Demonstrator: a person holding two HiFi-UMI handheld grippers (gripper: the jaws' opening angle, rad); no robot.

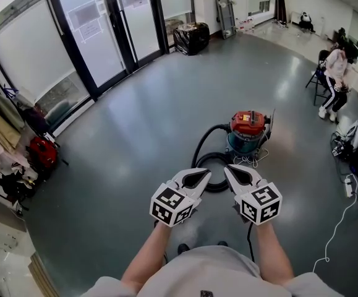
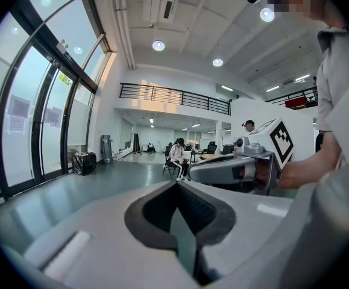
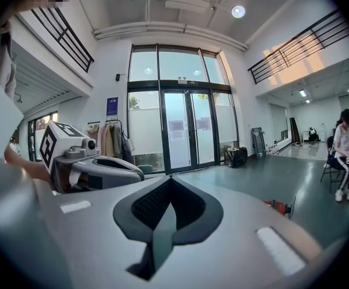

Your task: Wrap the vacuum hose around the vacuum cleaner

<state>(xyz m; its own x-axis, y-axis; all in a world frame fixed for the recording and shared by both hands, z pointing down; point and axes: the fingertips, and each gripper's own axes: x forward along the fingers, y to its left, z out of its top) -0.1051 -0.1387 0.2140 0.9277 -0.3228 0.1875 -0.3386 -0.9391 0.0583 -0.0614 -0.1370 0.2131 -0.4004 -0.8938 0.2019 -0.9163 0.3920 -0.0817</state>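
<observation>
Head view records one vacuum cleaner (image 1: 248, 130), red-topped, standing upright on the grey floor (image 1: 135, 122); one black hose (image 1: 211, 159) leaves its left side and lies in a loop on the floor, not yet wound round the body; one white cable (image 1: 342, 221) trails at the right. Tongs counted: two; the left tongs (image 1: 204, 175) and right tongs (image 1: 229, 171) are held side by side over the near edge of the hose loop, tips angled towards each other, near but apart. Two bare forearms reach forward from the bottom edge, one behind each marker cube. Left gripper view and right gripper view each show the jaws pressed together with nothing between them. Persons: one seated person (image 1: 334, 73) at far right; possibly a second by the far wall, too small to confirm.
</observation>
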